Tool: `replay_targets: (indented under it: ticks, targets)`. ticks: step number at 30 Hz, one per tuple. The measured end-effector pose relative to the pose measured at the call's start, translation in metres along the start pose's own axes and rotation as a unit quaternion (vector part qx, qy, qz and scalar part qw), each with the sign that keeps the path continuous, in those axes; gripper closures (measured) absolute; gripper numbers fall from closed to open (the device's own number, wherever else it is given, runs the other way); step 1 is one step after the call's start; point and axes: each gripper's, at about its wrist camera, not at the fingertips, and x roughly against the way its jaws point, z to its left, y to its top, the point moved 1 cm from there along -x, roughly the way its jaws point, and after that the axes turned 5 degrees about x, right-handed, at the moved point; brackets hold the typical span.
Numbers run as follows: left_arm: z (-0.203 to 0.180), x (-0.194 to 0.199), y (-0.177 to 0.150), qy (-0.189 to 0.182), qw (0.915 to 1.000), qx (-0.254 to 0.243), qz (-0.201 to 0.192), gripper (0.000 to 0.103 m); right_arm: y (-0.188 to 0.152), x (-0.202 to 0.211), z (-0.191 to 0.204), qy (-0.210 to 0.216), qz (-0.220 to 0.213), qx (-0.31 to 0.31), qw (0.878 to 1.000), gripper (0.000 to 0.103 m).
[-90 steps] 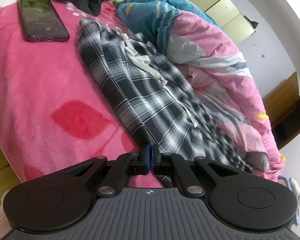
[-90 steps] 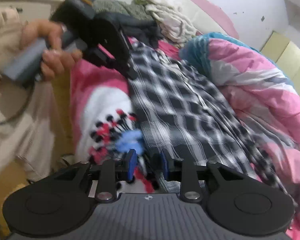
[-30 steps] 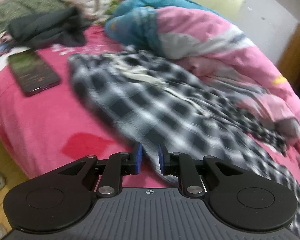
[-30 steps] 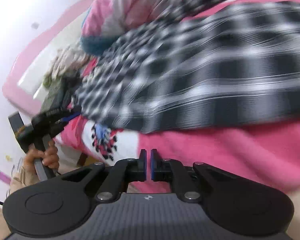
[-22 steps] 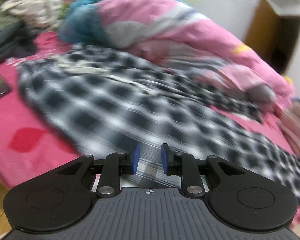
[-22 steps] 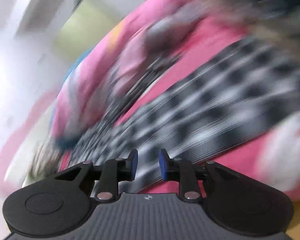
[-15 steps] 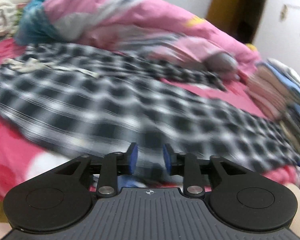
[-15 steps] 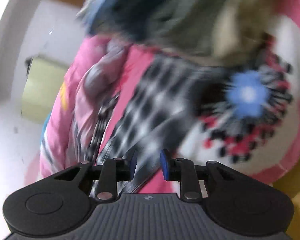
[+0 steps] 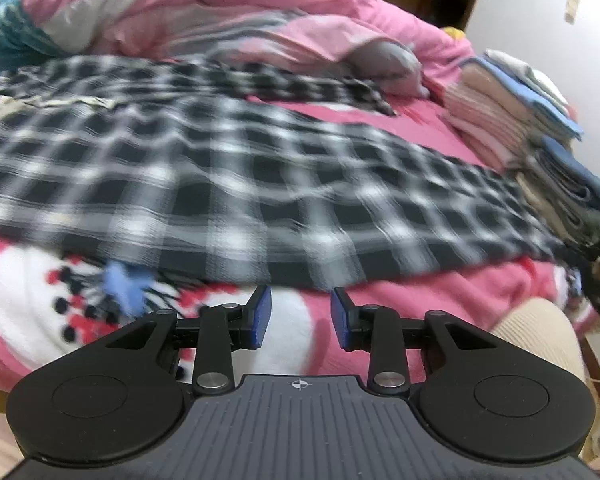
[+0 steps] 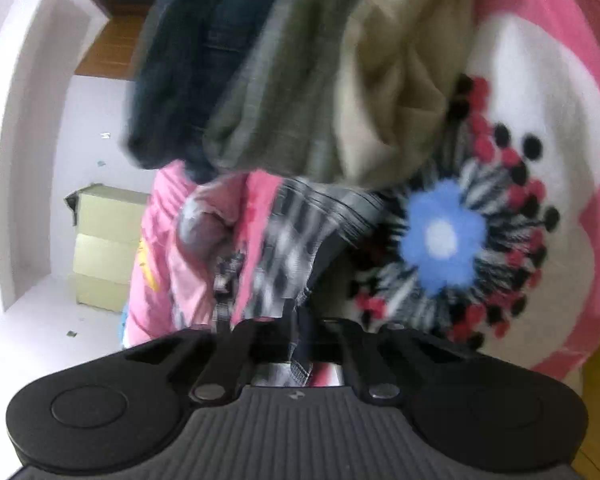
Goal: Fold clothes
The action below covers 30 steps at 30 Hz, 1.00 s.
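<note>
While the plaid pants (image 9: 236,184) are spread long and flat across the pink blanket (image 9: 440,304), no fold is seen in them. Beside their far end a stack (image 9: 512,120) of folded clothes is seen. The left gripper (image 9: 300,314) is held open and empty just short of the pants' near edge. The right gripper (image 10: 300,344) is blurred; cloth lies at its fingers, but a grip cannot be told.

Blk/wht plaid trousers (image 9: 236,184), pink blanket (image 9: 440,300)
</note>
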Motion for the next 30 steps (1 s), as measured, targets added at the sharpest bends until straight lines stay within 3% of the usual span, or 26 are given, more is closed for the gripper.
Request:
replay_targets:
  ticks: [3,5,11,14,16,25,30]
  targets:
    - [0.001,-0.003,-0.001,-0.015,0.9995,0.024,0.011,0.071,0.008,0.012,0.008,0.002,-0.019,0.033,0.999,0.103]
    - [0.008,-0.005,0.000,-0.026,0.9977,0.060,0.018,0.071,0.010,0.010,0.001,-0.001,-0.010,0.025,1.000,0.103]
    - [0.037,-0.012,-0.002,-0.063,0.9768,0.204,0.018,0.071,0.008,0.000,-0.019,0.001,0.029,-0.021,0.999,0.100]
    - [0.050,-0.014,-0.003,-0.080,0.9606,0.266,0.013,0.071,0.008,0.002,-0.022,0.005,0.034,-0.031,0.999,0.083]
    - [0.055,-0.016,-0.004,-0.085,0.9508,0.298,0.009,0.071,0.007,0.005,-0.022,0.002,0.032,-0.033,0.999,0.062]
    - [0.033,-0.021,-0.001,-0.041,0.9644,0.260,-0.025,0.075,0.005,-0.003,-0.019,-0.007,0.030,-0.011,0.999,0.063]
    - [0.017,-0.021,0.004,0.008,0.9774,0.210,-0.024,0.097,0.007,-0.015,-0.014,-0.002,0.030,0.011,0.999,0.072]
